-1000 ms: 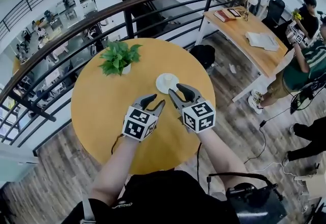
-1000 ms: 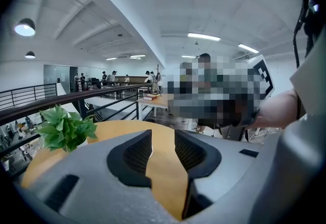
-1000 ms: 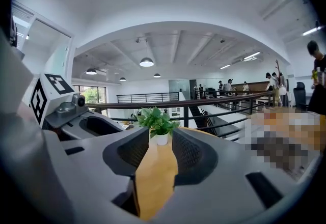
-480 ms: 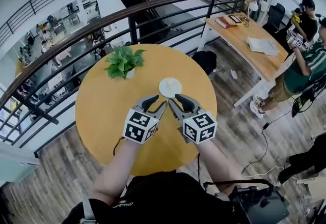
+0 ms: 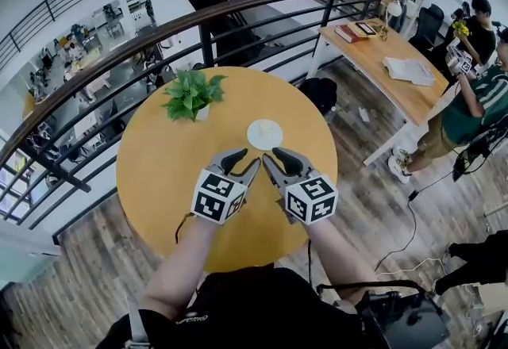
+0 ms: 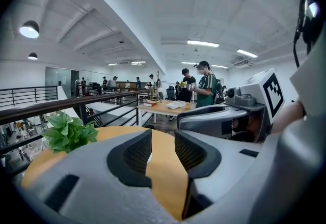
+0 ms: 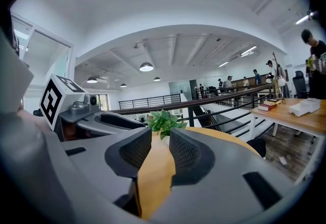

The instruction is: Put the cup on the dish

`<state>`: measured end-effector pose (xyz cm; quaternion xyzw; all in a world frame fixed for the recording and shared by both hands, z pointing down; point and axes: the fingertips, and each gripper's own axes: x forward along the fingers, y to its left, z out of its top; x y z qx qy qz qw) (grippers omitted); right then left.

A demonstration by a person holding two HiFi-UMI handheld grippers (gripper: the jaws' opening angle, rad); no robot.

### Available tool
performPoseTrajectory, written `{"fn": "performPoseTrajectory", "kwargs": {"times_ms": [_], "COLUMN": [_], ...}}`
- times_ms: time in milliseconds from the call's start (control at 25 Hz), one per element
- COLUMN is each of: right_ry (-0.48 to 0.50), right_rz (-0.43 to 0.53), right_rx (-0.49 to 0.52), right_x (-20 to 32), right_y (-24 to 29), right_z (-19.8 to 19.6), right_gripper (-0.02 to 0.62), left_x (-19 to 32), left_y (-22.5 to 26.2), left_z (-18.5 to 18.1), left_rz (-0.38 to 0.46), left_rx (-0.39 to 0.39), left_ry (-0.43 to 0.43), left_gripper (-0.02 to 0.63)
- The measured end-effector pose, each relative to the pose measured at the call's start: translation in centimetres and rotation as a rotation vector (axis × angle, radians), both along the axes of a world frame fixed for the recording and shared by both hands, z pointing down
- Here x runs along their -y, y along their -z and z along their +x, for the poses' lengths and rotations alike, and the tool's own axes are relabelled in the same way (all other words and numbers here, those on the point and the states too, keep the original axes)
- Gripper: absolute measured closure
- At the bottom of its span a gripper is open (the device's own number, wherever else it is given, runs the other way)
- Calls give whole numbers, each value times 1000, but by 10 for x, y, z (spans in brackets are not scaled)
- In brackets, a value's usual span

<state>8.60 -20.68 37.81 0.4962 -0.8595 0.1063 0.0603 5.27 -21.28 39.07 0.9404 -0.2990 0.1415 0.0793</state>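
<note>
A white round dish (image 5: 264,134) lies on the round yellow table (image 5: 159,173), just beyond both grippers. From above I cannot tell a cup apart from the dish. My right gripper (image 5: 271,157) (image 7: 160,139) hovers a short way short of the dish. Its jaws are closing to a narrow gap with nothing between them. My left gripper (image 5: 244,159) (image 6: 163,139) is right beside it, its jaws also a narrow gap apart and holding nothing. Each gripper view shows the other gripper alongside.
A small potted plant (image 5: 190,93) (image 7: 164,121) stands at the table's far left. A dark railing (image 5: 238,6) curves behind the table above a drop to a lower floor. A wooden desk (image 5: 389,62) and people stand at the right.
The right gripper has drawn back from the dish toward me and its jaws have narrowed. The left gripper has hardly moved.
</note>
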Motion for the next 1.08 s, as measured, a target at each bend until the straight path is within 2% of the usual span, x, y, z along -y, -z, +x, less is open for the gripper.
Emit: {"fn": "performPoseTrajectory", "kwargs": {"times_ms": [1080], "right_ry": [22], "right_rz": [-37], "right_rx": [-2], "right_x": [2], "right_y": [-21], "right_z": [1], "right_gripper": [497], "left_x": [6], "left_y": [-16], "left_z": [0], "left_rz": [-30], "left_rx": [6], "left_ry": [11], "left_gripper": [463]}}
